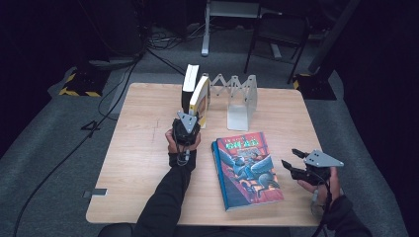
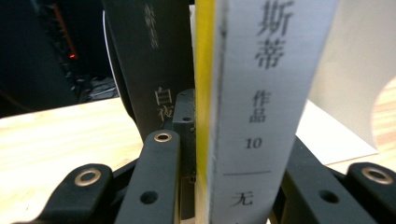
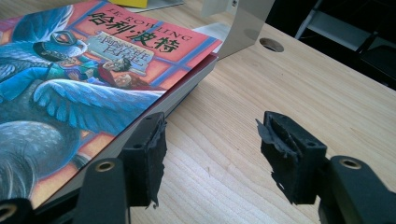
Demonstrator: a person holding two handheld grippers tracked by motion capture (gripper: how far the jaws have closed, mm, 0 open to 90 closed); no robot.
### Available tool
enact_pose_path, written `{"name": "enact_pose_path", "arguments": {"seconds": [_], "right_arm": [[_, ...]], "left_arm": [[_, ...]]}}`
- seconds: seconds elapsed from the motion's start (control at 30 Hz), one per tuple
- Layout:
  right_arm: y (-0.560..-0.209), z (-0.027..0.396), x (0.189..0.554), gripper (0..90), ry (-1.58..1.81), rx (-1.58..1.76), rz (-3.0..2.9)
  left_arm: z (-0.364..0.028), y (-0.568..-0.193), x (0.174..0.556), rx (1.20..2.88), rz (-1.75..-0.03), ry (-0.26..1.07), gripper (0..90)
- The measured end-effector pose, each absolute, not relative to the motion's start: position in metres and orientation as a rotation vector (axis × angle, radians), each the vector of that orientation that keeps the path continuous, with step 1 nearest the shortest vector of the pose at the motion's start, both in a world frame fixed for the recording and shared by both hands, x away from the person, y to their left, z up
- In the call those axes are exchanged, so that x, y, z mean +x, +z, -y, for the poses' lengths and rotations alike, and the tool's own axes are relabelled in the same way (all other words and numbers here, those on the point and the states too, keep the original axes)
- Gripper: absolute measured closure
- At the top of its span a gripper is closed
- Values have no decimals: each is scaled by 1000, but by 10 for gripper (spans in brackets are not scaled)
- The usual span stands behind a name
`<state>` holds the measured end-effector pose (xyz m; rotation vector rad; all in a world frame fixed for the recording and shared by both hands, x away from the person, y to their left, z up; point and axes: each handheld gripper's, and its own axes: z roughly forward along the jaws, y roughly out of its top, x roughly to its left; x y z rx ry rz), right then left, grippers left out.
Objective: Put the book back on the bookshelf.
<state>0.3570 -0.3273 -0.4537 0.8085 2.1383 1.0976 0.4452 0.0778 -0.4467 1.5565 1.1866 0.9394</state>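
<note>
A white book with a yellow cover edge (image 1: 200,98) stands upright at the back of the table, leaning against a black book (image 1: 189,85). My left gripper (image 1: 191,118) is shut on the white book's spine (image 2: 261,102), with a black jaw on each side of it and the black book (image 2: 149,60) just behind on the left. A colourful illustrated book (image 1: 247,168) lies flat at the front middle. My right gripper (image 1: 289,156) hovers just right of that book (image 3: 84,70). It stands open (image 3: 210,144) over bare wood, with nothing between its torn pads.
A grey folding metal book rack (image 1: 237,96) stands to the right of the upright books; its end plate (image 3: 243,23) is beyond the flat book. The wooden table (image 1: 138,158) has a cable hole (image 3: 271,44) near its right side. Chairs and cables are on the floor behind.
</note>
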Motion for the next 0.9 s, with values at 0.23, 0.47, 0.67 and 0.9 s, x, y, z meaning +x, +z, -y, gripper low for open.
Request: {"name": "enact_pose_path", "arguments": {"seconds": [0.23, 0.47, 0.67, 0.9], "right_arm": [[-454, 326, 357, 405, 1092, 798, -2148], [-457, 321, 356, 405, 1092, 785, -2172], [-459, 321, 356, 400, 1088, 780, -2189], [-460, 326, 353, 394, 1074, 789, -2210]], "left_arm": [[-74, -454, 450, 1489, -1232, 924, 750], [-75, -457, 457, 1437, -1262, 892, 742], [-72, -457, 454, 1426, -1251, 889, 683], [-69, -458, 449, 1453, -1244, 890, 639]]}}
